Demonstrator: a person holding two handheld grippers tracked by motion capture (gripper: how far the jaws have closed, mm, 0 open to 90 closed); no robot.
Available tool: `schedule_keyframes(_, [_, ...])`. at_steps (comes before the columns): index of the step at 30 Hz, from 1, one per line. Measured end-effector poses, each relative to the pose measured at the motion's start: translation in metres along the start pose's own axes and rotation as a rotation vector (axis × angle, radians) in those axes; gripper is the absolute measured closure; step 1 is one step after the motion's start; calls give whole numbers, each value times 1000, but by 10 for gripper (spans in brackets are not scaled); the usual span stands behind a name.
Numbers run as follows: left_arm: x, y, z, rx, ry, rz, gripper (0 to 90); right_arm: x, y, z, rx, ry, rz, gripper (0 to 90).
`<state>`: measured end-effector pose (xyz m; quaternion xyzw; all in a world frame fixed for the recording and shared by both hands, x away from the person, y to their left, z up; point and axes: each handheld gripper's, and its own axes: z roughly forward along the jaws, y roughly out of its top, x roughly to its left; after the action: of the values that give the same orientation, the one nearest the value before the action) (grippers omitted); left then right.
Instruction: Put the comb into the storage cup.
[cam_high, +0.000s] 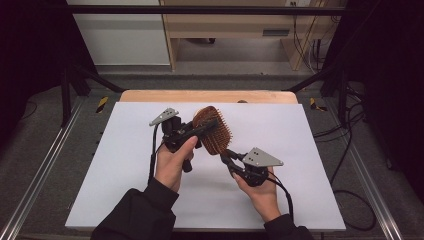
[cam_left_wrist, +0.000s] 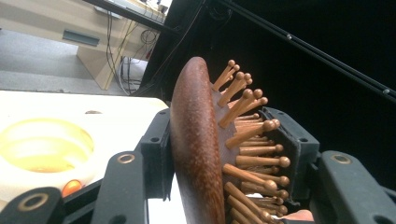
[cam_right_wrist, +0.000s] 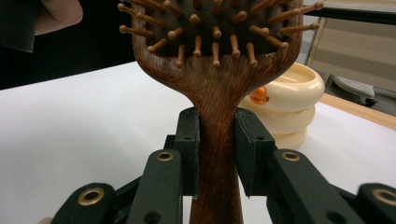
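Observation:
A brown wooden paddle hairbrush (cam_high: 215, 131) with wooden pins is held above the white mat between both grippers. My left gripper (cam_high: 206, 126) is shut on the brush head. In the left gripper view, the left gripper (cam_left_wrist: 223, 149) has one pad on the smooth back of the hairbrush (cam_left_wrist: 196, 140) and the other against the pin tips. My right gripper (cam_high: 226, 156) is shut on the handle. In the right gripper view, the right gripper (cam_right_wrist: 217, 154) clamps both pads on the narrow neck of the hairbrush (cam_right_wrist: 217, 93), pins facing the camera.
A white mat (cam_high: 125, 175) covers the wooden table (cam_high: 200, 96). A cream round ribbed bowl (cam_right_wrist: 289, 88) with a small orange piece at its rim stands on the mat behind the brush, and the bowl (cam_left_wrist: 46, 144) looks hollow inside. Metal frame rails flank the table.

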<state>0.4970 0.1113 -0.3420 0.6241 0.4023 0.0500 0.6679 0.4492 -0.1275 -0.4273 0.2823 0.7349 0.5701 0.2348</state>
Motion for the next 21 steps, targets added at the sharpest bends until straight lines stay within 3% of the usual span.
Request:
schedule_keyframes(12, [-1, 0, 0, -3, -17, -10, 499, 1, -1, 1, -6, -3, 2, 716])
schedule_keyframes(15, [-3, -1, 1, 1, -7, 17, 501, 0, -1, 3, 1, 6, 31, 635])
schedule_keyframes(21, [-2, 2, -2, -18, 7, 20, 501, -4, -1, 1, 19, -14, 49, 453])
